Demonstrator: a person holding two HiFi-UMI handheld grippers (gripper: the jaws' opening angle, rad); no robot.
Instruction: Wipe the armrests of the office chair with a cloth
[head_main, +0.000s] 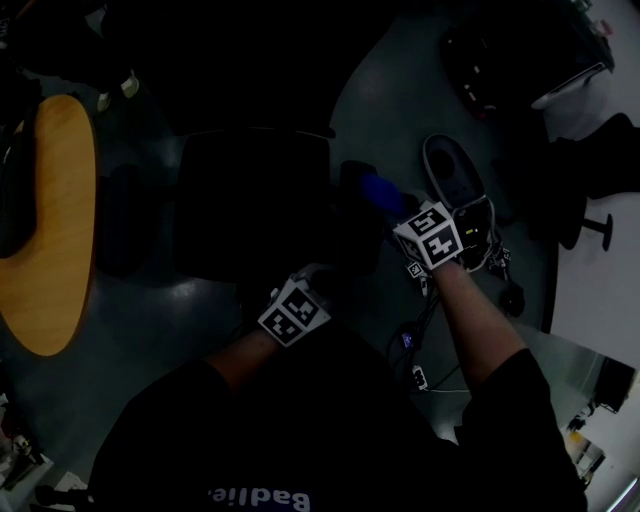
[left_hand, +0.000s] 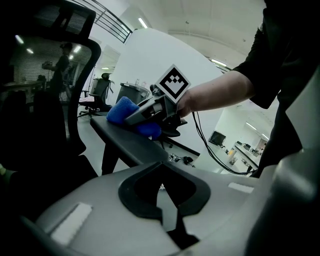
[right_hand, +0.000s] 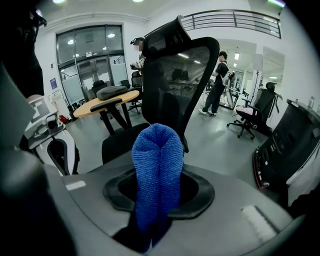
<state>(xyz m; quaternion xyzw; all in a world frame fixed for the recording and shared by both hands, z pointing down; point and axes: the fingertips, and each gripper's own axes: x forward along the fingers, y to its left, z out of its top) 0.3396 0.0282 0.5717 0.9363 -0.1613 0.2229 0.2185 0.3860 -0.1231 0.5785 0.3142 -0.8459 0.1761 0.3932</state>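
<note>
Office with wooden table; right gripper fingers pinch cloth on armrest; left gripper fingers together.

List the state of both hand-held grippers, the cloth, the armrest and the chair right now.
left hand-held gripper: shut, nothing between its jaws, off to the side of the armrest.
right hand-held gripper: shut on the cloth.
cloth: blue, folded, clamped, resting on the armrest top.
armrest: cloth on its far end.
office chair: upright, seat unoccupied.
</note>
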